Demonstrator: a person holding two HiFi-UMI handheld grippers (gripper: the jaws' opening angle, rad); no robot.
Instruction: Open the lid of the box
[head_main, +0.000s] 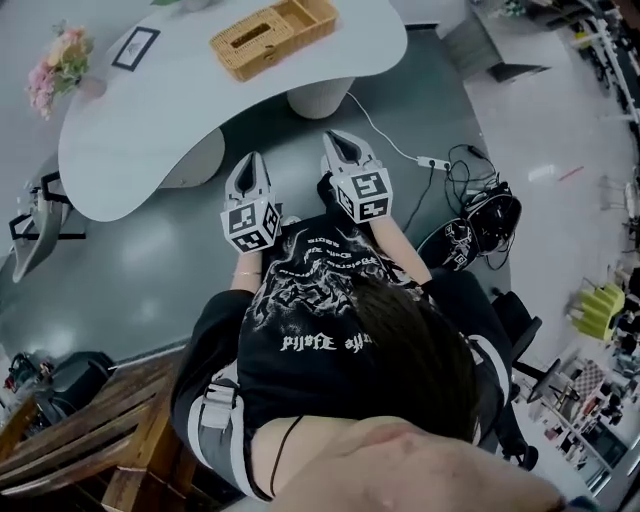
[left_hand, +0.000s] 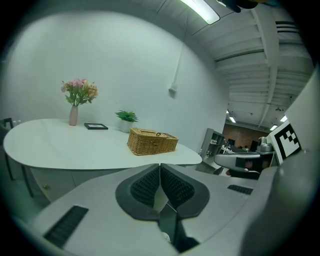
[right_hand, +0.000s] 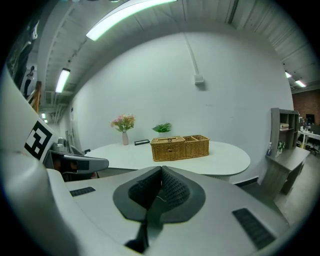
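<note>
A woven wicker box (head_main: 273, 35) with its lid down lies on the white table (head_main: 150, 130), far ahead of me. In the left gripper view the box (left_hand: 152, 141) sits near the table's right end; in the right gripper view the box (right_hand: 179, 147) shows a lidded part and open compartments. My left gripper (head_main: 248, 165) and right gripper (head_main: 344, 145) hang side by side over the floor, short of the table. The left gripper (left_hand: 160, 167) is shut with nothing between the pads. The right gripper (right_hand: 161, 171) is shut and holds nothing.
A vase of pink flowers (head_main: 58, 62), a small framed picture (head_main: 136, 47) and a potted plant (left_hand: 126, 118) also stand on the table. A power strip with cables (head_main: 435, 162) lies on the floor to the right. A wooden chair (head_main: 90, 430) is behind left.
</note>
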